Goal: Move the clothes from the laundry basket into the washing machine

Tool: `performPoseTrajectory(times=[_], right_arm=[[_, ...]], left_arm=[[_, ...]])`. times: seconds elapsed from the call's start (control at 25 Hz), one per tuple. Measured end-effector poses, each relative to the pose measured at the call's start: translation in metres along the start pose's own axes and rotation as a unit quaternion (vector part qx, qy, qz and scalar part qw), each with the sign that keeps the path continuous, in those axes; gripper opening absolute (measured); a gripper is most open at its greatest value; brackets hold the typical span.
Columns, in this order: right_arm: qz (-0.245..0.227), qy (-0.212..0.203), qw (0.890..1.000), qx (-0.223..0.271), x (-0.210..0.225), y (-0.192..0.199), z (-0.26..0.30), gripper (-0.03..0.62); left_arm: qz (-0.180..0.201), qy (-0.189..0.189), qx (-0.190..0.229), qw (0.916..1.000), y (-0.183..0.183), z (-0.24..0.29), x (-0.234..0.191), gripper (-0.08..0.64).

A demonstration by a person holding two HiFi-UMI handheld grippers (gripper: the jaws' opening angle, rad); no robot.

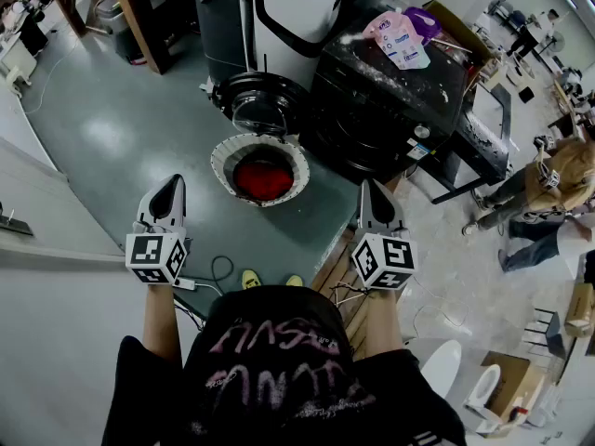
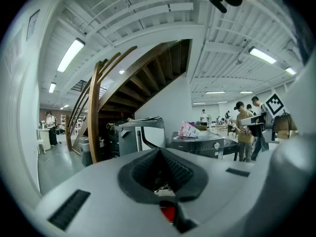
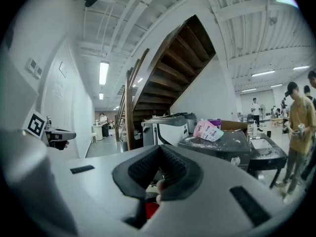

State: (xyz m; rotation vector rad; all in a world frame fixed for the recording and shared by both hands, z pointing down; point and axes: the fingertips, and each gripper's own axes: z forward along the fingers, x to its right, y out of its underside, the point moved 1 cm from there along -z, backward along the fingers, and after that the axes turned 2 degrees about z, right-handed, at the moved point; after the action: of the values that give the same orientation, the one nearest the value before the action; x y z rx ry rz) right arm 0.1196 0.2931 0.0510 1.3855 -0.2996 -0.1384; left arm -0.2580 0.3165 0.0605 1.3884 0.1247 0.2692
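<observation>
A white laundry basket (image 1: 223, 156) stands on the grey floor ahead of me, with red clothes (image 1: 261, 177) inside it. Right behind it is the black washing machine (image 1: 390, 100), whose round door (image 1: 260, 102) hangs open at the left. My left gripper (image 1: 174, 183) is held to the left of the basket and my right gripper (image 1: 370, 190) to its right, both level, shut and empty. In the left gripper view the shut gripper (image 2: 159, 151) shows a sliver of red cloth (image 2: 168, 213) below it. The right gripper view has the same gripper (image 3: 159, 150) with red cloth (image 3: 151, 209) beneath.
A pink detergent pouch (image 1: 400, 41) lies on top of the washer. A grey-and-white machine (image 1: 279, 7) stands behind, beside a wooden staircase (image 2: 96, 112). Cables (image 1: 216, 272) run by my feet. People (image 1: 548, 189) stand at the right, near boxes (image 1: 507, 384).
</observation>
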Motion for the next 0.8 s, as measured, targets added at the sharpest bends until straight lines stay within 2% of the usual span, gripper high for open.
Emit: performPoseTrajectory(times=[0.28,0.6,0.8], right_arm=[[0.008,0.001,1.0,-0.004,0.0019,0.0045,0.0008,0.003],[0.002,-0.003,1.0,-0.01,0.0006,0.0072,0.0016,0.003],[-0.009,0.008,1.0,-0.003,0.0015,0.0055,0.0,0.005]], left_arm=[[-0.002,-0.001,-0.002,1.0,0.0013,-0.0005,0.0003,0.011],[-0.001,0.001,-0.007,1.0,0.0033,0.0002,0.0064,0.011],[-0.005,-0.002,-0.011,0.9999,0.0054,-0.0006,0.0067,0.011]])
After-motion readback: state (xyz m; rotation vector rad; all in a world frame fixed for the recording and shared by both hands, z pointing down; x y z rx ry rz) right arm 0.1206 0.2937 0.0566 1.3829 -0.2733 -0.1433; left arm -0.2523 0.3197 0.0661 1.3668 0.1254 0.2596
